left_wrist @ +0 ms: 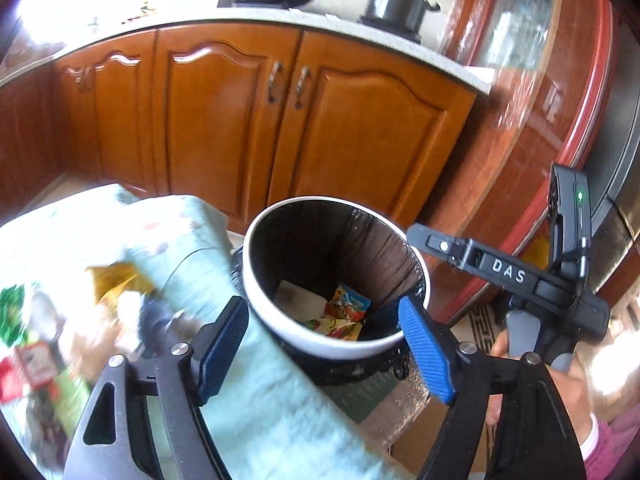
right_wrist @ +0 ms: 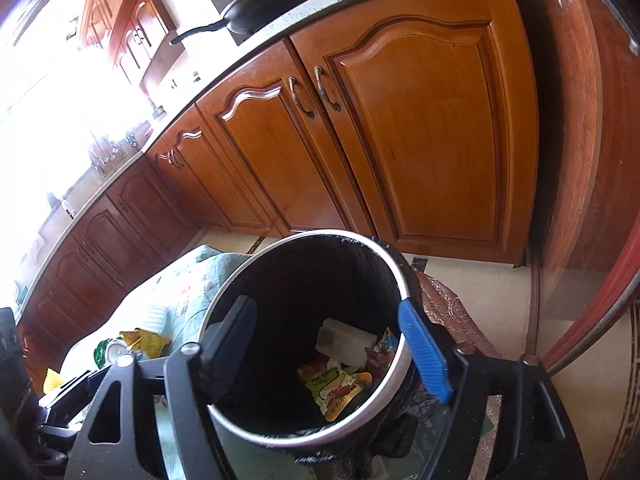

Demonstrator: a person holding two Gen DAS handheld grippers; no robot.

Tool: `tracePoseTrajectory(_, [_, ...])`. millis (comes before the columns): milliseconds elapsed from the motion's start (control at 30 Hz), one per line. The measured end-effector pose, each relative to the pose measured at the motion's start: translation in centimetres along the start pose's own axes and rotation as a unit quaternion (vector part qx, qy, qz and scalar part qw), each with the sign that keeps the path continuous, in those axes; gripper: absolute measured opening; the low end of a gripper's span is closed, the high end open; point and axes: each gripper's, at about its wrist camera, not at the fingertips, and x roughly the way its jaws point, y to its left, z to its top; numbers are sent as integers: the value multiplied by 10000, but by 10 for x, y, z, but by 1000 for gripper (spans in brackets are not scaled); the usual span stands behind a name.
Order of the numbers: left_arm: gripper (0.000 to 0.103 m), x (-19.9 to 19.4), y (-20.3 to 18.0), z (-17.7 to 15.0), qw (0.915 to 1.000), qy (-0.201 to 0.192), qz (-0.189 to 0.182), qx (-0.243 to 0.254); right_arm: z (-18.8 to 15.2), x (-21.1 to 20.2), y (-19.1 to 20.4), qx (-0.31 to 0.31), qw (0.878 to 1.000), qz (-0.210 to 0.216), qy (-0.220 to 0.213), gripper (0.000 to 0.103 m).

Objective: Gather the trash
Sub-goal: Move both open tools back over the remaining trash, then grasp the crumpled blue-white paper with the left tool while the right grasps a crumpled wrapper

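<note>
Above the bin [right_wrist: 308, 336], left gripper [left_wrist: 324, 354] and right gripper [right_wrist: 330, 350] hover, fingers apart, empty; wrappers [right_wrist: 340, 388] lie inside.

Bin mouth [right_wrist: 394, 268] seemingly unobstructed

Litter on cloth [left_wrist: 48, 344]: smeared by motion blur; you can't tell the items apart.
Bin's base [left_wrist: 360, 364]: hidden behind its own rim.
Wrapper print [right_wrist: 336, 390]: too small to read.
Your hand [left_wrist: 560, 392]: cut off by the right gripper handle.
Window side [right_wrist: 48, 92]: washed out by glare.
</note>
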Motion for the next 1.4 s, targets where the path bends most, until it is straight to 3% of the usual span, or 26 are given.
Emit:
tracePoseTrajectory(233, [81, -42, 13, -39, 9993, -206, 191, -233, -31, -24, 23, 45, 9998, 190, -70, 93])
tracePoseTrajectory(500, [84, -93, 39, -79, 9969, -241, 456, -597, -71, -43, 49, 99, 9989, 464, 57, 96])
tracePoseTrajectory(833, [84, -158, 82, -117, 9880, -420, 901, -1179, -109, -49, 85, -146, 9966, 730, 351, 96])
tracePoseTrajectory(1400, [84, -181, 125, -118, 9790, -382, 1287, -1537, -127, -29, 148, -840, 9910, 914, 496, 96])
